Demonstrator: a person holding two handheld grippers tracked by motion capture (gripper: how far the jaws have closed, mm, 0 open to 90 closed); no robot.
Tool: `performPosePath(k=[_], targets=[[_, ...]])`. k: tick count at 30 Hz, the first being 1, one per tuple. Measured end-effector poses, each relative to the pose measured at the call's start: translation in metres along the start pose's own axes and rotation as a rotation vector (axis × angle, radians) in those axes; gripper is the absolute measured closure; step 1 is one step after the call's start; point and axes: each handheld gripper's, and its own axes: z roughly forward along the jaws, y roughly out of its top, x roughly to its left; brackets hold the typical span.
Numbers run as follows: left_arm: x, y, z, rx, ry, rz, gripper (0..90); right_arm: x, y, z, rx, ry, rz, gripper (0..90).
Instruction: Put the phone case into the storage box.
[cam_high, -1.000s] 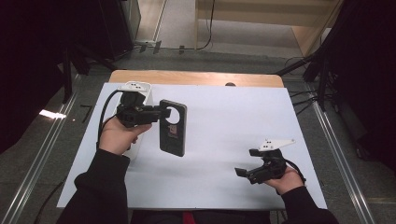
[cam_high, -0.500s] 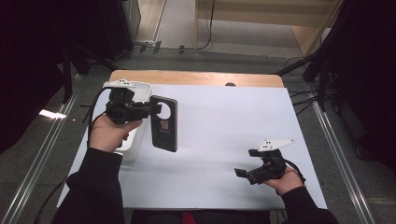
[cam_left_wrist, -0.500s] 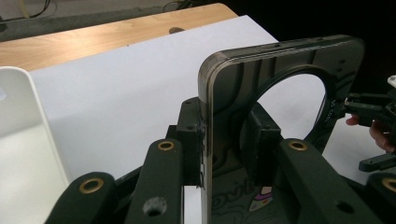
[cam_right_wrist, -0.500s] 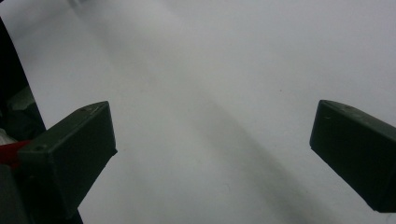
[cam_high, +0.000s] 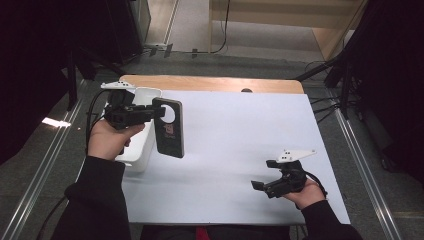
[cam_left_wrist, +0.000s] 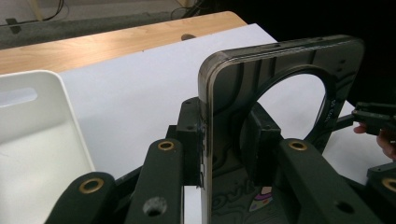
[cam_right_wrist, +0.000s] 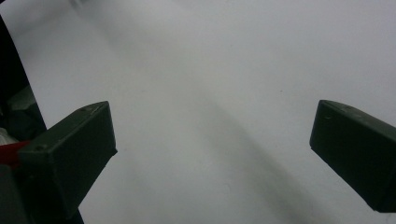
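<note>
The white sheet (cam_high: 235, 150) covering my table is the biggest thing before me, with a strip of bare wood (cam_high: 210, 83) showing along its far edge at twelve o'clock. At about nine o'clock on the sheet sits a white bin (cam_high: 141, 145), open at the top; in my left gripper view its rim and pale inner wall (cam_left_wrist: 32, 135) lie just beside my jaws, to their nine o'clock. Next in size is the dark phone case (cam_high: 169, 127), which I hold upright off the table beside the bin, toward its three o'clock side, its round camera opening at the top. In my left gripper view the case (cam_left_wrist: 280, 56) stands on edge between the jaws, and the pads press on its two faces, so my left gripper (cam_high: 150, 112) is pinching the case. My right gripper (cam_high: 270, 186) rests low over the sheet at about four o'clock, well apart from the case; in my right gripper view its jaws stand spread wide with bare white sheet (cam_right_wrist: 210, 93) between them.
</note>
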Motion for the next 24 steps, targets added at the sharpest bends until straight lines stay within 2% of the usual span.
performPosePath(k=[12,24], targets=[[0.018,0.009,0.004,-0.005,0.012,-0.013,70.9,0.0,-0.001,0.0,0.003,0.003,0.006,0.0],[0.026,0.028,0.008,-0.019,0.019,-0.004,70.9,0.0,-0.001,-0.001,0.0,0.008,0.011,0.0]])
